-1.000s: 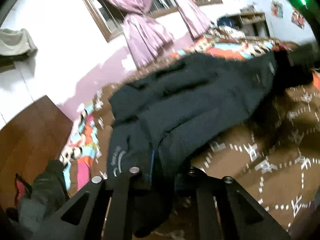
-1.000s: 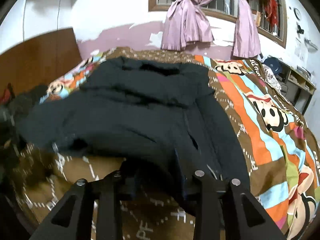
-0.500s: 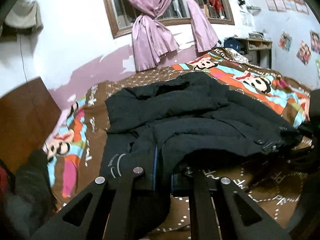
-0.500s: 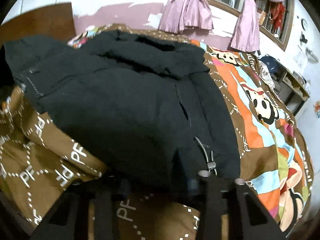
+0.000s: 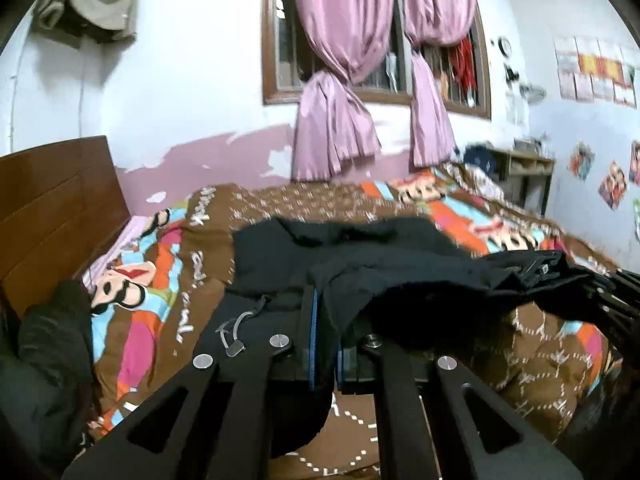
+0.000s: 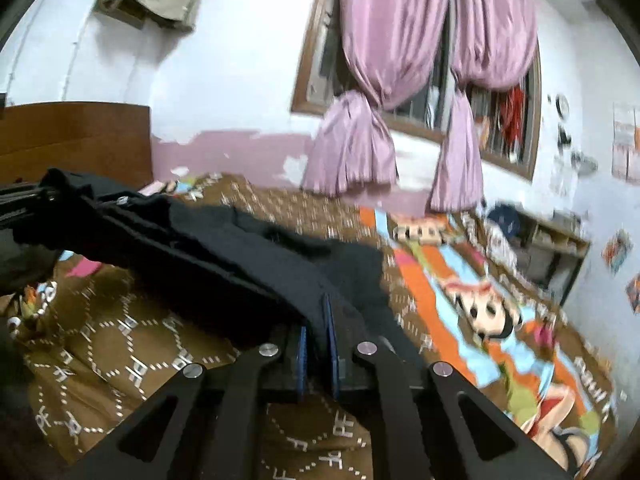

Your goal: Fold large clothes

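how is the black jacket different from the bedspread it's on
The black jacket is plain and dark; the bedspread is brown with white patterning and bright cartoon stripes. The jacket's near edge is pinched in the left gripper and right gripper and hangs between them above the bedspread, which lies flat. The jacket covers only part of the bedspread. Both are soft fabric.

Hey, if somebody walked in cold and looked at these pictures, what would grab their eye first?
First, the black jacket stretched above the middle of the bed, its edge clamped in the left tool and the right tool. Next, the bedspread under it, brown with bright cartoon stripes. Behind, pink curtains hang knotted over the window on the far wall.
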`<state>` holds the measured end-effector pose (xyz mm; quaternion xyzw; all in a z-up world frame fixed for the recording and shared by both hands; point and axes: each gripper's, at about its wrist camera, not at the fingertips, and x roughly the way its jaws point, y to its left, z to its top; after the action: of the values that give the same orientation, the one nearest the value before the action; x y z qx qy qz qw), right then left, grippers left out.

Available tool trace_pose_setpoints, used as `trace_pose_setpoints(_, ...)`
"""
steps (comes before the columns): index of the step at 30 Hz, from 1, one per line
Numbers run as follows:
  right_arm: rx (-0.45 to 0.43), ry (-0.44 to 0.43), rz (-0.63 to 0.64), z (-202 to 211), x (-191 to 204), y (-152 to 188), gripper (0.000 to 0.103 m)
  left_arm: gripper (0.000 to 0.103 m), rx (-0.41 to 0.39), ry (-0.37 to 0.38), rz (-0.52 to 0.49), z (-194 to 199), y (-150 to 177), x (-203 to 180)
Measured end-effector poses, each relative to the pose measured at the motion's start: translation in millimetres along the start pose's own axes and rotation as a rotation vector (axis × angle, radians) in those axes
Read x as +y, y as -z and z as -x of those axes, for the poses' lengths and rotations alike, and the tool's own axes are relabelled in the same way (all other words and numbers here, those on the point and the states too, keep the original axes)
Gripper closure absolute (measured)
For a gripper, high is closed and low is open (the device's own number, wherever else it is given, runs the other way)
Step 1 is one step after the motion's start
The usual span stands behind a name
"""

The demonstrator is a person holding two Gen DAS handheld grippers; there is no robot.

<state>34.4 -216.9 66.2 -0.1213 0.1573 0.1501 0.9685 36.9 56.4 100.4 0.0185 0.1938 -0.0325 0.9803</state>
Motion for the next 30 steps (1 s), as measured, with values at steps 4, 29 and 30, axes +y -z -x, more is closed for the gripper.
trace_pose_setpoints(4, -0.045, -0.030, -0.047, 23.8, -0.9, -21.2, 0.096, 0.098, -0.047, 0.011, 0.033, 26.5, -17.9, 17.9)
trace_pose_setpoints(29, -0.147, -0.025, -0.046, -23.7, -21.2, -78.5, 0.096, 0.098, -0.004, 0.091, -0.141, 22.4, -76.8, 23.9)
trace_pose_setpoints(30, -0.144, -0.026, -0.045, -32.5, -23.5, -82.1, 0.096, 0.098, -0.001, 0.083, -0.158, 13.9, -81.2, 23.0)
